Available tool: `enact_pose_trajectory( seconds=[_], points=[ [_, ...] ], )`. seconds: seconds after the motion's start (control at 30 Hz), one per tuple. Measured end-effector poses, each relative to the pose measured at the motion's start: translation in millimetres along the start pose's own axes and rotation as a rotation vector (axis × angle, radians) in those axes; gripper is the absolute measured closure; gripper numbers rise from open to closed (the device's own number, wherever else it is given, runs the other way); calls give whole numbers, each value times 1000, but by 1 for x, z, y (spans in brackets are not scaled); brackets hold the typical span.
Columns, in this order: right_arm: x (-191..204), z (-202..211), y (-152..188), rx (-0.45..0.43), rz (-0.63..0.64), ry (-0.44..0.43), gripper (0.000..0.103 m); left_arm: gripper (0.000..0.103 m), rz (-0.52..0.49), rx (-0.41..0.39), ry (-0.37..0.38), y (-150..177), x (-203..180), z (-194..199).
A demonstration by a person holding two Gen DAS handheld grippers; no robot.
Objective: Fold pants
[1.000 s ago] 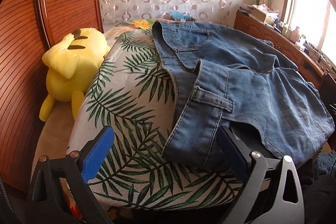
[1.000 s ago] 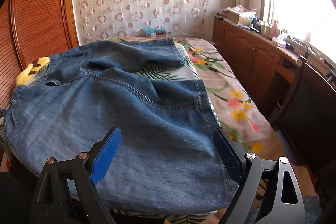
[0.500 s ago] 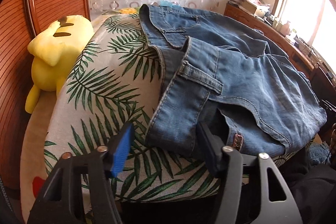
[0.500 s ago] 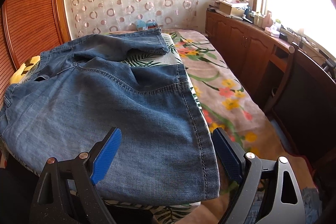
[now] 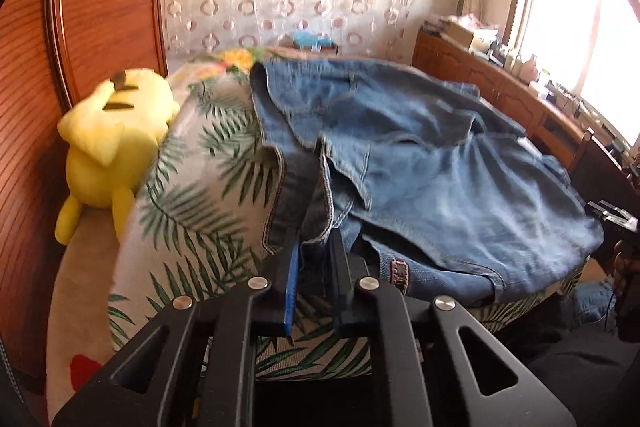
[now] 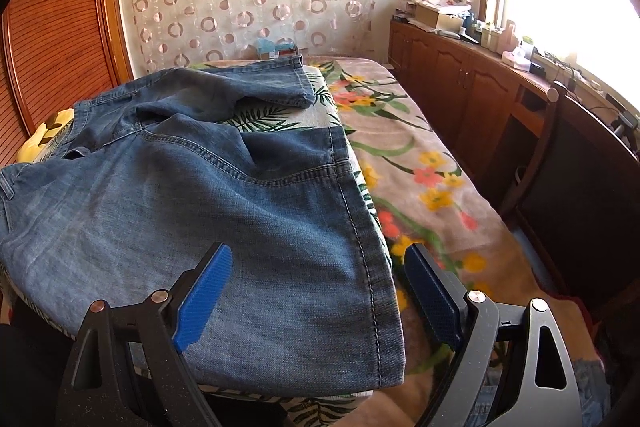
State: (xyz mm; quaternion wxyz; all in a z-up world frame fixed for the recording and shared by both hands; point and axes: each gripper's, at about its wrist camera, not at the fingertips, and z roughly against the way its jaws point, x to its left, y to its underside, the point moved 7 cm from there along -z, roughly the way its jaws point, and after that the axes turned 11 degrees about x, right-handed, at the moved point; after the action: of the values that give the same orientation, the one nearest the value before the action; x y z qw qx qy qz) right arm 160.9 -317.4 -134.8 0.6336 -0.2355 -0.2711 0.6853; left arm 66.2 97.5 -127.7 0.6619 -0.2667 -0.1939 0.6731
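So far the fold has only begun: the pants (image 5: 420, 163) lie spread on the bed (image 5: 192, 195). The left gripper (image 5: 316, 259) has just closed its jaws on the waistband, while the right gripper (image 6: 316, 291) waits with jaws released over a leg hem.

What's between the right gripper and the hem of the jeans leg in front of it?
Nothing visible. The right gripper is open with the jeans hem lying bare between its jaws; the left gripper is already shut on the waistband.
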Motion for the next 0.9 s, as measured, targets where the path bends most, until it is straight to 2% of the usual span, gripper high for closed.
enact_pose_trajectory(
  seconds=[0.2, 0.33, 0.47, 0.67, 0.77, 0.8, 0.9],
  points=[
    [1, 6, -2, -19, 6, -17, 14, 90, -1, -74, -53, -17, 15, 36],
    [2, 5, 1, -24, 11, -34, 14, 90, 23, -44, -70, -12, 28, 26],
    [5, -5, 11, 14, 39, -52, 25, 90, 13, 5, -79, 2, 25, 6],
    [-3, -22, 30, 73, 36, -61, 34, 90, 24, 34, -80, 12, 28, -7],
    [-6, -32, 37, 99, 39, -67, 42, 90, 22, 38, -81, 14, 28, -9],
    [-7, -37, 40, 109, 40, -66, 49, 90, 21, 40, -81, 14, 28, -10],
    [-9, -41, 42, 114, 49, -57, 59, 90, 21, 34, -81, 14, 28, -8]
  ],
)
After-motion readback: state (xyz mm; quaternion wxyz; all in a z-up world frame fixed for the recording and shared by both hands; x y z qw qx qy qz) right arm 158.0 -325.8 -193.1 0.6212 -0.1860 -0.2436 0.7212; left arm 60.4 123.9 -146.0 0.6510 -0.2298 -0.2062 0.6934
